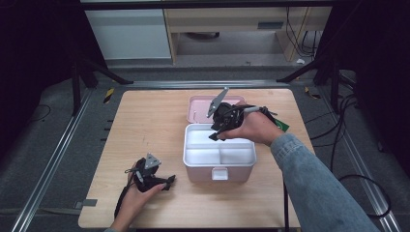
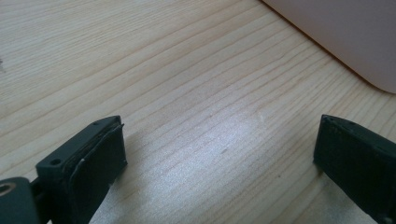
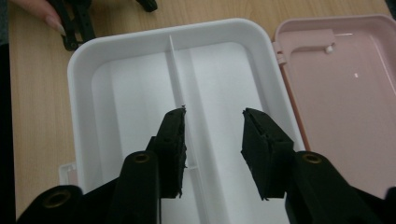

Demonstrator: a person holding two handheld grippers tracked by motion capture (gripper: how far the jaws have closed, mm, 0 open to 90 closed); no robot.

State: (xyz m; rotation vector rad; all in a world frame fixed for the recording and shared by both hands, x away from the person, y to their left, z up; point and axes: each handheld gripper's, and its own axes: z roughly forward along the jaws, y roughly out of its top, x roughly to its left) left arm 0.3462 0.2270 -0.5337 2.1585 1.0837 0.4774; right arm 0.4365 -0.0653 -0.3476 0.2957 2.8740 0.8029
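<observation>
The wooden table (image 1: pixel 145 121) lies bare across its whole left half and along the far-left edge, so a hand can pass freely there. The pink lunch box (image 1: pixel 218 164) with its white divided tray (image 3: pixel 140 93) stands right of centre, and its pink lid (image 3: pixel 345 84) lies open flat behind it, touching the far rim; together they block the middle-right strip. The right gripper (image 1: pixel 223 126) hangs over the tray's far compartment, jaws apart, with the thin divider wall (image 3: pixel 175 74) just beside one jaw. The left gripper (image 1: pixel 162 182) rests low on the near-left boards, jaws spread wide over bare wood, with the box's wall (image 2: pixel 345 42) near it.
</observation>
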